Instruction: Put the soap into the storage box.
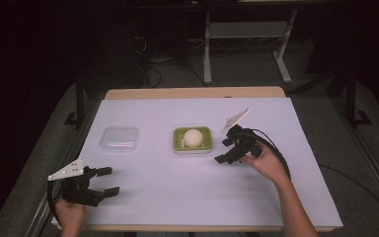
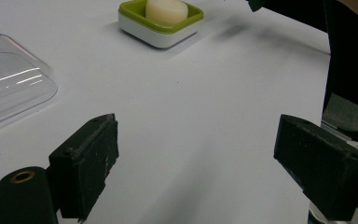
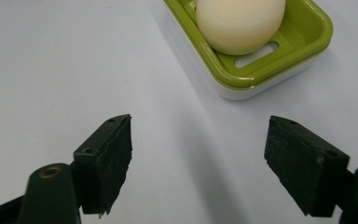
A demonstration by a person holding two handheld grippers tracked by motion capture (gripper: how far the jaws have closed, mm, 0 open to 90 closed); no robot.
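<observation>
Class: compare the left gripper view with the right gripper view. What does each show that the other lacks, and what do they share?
Left gripper view alone: the clear plastic lid lying at the left edge, and part of the right gripper far off. Right gripper view alone: the slots in the tray floor beneath the soap. Shared: the green soap dish holding the cream soap, the white table, and open jaws.

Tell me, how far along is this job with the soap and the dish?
Looks early. Done: the soap already sits in the green dish, and the clear lid lies apart on the table. In hand: nothing; the right gripper is open beside the dish, and the left gripper is open near the table's front edge. Probably left: gripping the soap or fitting the lid.
</observation>
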